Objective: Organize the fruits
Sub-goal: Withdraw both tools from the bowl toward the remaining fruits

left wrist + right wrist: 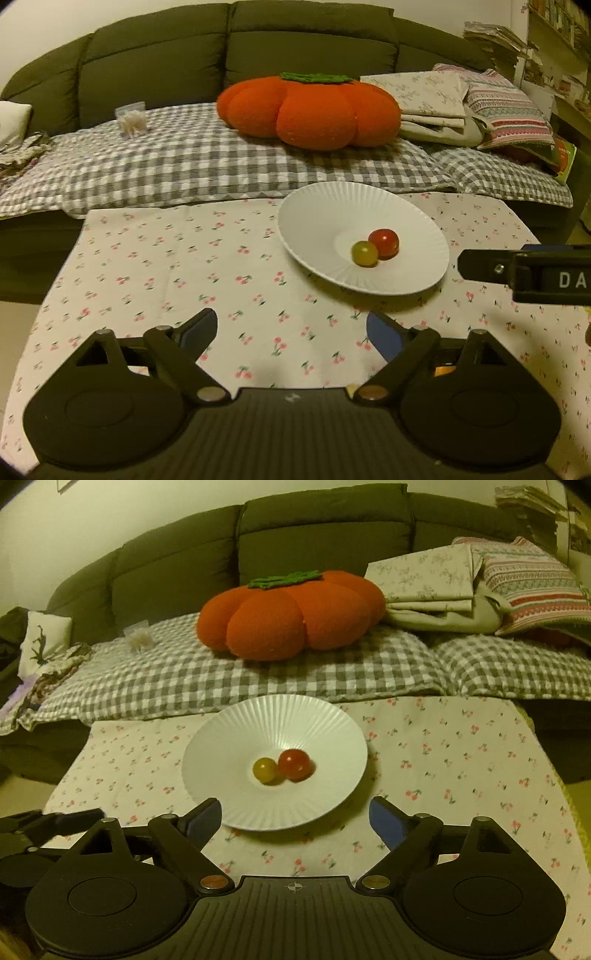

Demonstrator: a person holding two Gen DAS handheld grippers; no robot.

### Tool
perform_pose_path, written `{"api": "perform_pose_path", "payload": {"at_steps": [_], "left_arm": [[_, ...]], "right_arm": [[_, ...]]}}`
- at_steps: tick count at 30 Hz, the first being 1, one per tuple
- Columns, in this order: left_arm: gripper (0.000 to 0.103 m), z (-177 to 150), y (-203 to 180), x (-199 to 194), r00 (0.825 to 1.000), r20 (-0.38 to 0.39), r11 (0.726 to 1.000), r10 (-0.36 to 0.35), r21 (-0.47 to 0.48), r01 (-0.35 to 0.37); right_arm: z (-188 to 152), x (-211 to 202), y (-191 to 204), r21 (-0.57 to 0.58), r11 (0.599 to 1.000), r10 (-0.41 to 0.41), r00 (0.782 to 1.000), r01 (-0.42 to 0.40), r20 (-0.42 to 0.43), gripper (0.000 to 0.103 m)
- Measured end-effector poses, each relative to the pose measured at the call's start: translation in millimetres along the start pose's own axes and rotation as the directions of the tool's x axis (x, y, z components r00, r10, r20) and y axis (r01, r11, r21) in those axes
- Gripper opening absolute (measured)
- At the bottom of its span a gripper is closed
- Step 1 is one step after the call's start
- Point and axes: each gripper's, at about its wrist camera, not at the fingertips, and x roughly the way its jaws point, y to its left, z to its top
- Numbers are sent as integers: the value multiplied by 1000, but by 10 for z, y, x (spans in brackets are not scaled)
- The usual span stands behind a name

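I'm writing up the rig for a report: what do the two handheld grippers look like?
The left gripper and right gripper match: matte black ribbed bodies, round black side discs, angled linkage arms with metal pivot pins, blue-padded fingers. One carries white lettering "DA". No cables or sleeves show.

Light: dim, warm yellow-green cast
Shadows: soft, beneath the white ribbed plate [229, 801]
Edges: fisheye bending, dark vignetted corners
Focus: slightly soft, grainy

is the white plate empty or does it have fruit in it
Not empty: the white plate holds a red fruit and a yellow-green fruit, touching near its centre.
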Motion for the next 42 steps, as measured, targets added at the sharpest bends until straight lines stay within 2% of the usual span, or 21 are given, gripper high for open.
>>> {"api": "perform_pose_path", "payload": {"at_steps": [4, 15, 24, 31, 36, 42], "left_arm": [[92, -94, 64, -166, 1000, 5, 1000, 17, -15, -17], [93, -369, 226, -500, 999, 4, 998, 41, -36, -41], [93, -551, 404, -641, 998, 3, 997, 68, -44, -68], [93, -691, 641, -627, 996, -32, 994, 78, -74, -80], [93, -767, 777, -604, 997, -59, 991, 49, -118, -56], [93, -868, 711, -512, 996, -89, 995, 24, -89, -32]], "right_arm": [[-108, -190, 81, -15, 1000, 7, 999, -6, 33, 89], [-375, -537, 206, 36, 998, 55, 998, -57, 43, 89], [-587, -674, 396, -23, 998, 66, 997, -65, 34, 89], [-705, -676, 498, -86, 993, 81, 997, -80, 2, 89], [-803, -637, 542, -114, 989, 88, 996, -91, -33, 89], [-933, -594, 541, -138, 986, 85, 993, -96, -80, 89]]}}
